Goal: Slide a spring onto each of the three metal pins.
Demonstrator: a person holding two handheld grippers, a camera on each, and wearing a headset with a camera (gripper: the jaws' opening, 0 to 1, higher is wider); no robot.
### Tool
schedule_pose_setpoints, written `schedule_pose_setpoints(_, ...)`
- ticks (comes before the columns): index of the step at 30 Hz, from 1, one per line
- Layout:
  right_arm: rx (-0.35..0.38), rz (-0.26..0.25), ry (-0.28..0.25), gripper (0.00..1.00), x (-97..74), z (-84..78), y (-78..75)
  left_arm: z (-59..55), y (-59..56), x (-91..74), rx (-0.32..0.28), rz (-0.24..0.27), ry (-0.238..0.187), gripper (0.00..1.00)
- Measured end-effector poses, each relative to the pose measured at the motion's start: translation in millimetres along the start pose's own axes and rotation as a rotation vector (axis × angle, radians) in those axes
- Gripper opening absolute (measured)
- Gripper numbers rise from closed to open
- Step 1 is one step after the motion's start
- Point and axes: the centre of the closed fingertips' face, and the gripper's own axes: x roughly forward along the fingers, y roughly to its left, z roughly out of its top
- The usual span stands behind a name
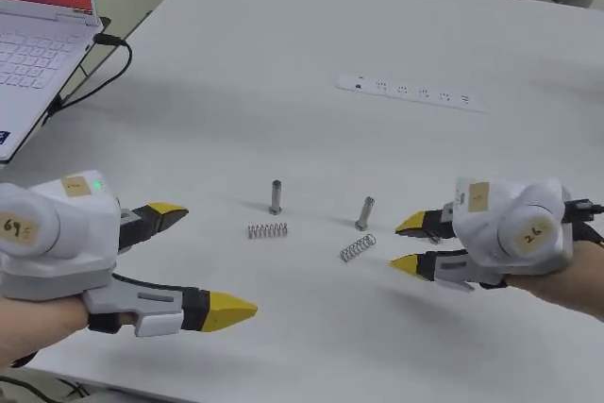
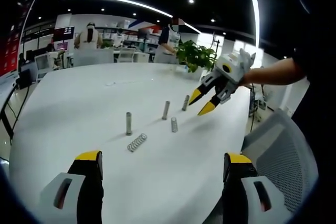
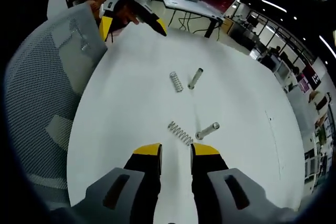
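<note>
Our left hand-held gripper (image 1: pixel 215 260) sits at 8 o'clock in the head view, its jaws wide apart. Our right hand-held gripper (image 1: pixel 398 244) sits at 4 o'clock, its jaws a narrower gap apart. Between them, two metal pins stand on the white tabletop (image 1: pixel 283 92). The left pin (image 1: pixel 276 197) has the left spring (image 1: pixel 267 230) lying just at its 6 o'clock. The right pin (image 1: pixel 365 212) has the right spring (image 1: pixel 357 247) at its 6 o'clock, near the right jaw tips. Both springs lie loose. A power strip (image 1: pixel 412 92) lies at 1 o'clock and a laptop (image 1: pixel 38 16) at 10 o'clock.
</note>
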Motion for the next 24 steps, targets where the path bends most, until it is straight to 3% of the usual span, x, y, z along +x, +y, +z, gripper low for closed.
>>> schedule_pose_setpoints(9,-0.095,0.082,0.048,0.19,16.5,3.4,-1.3,-0.4,2.6,-1.5,-0.003,0.002,-0.001,0.92)
schedule_pose_setpoints(24,-0.14,0.219,0.107,0.17,42.2,7.0,-3.5,0.1,4.5,-5.6,-0.008,0.005,-0.003,0.92)
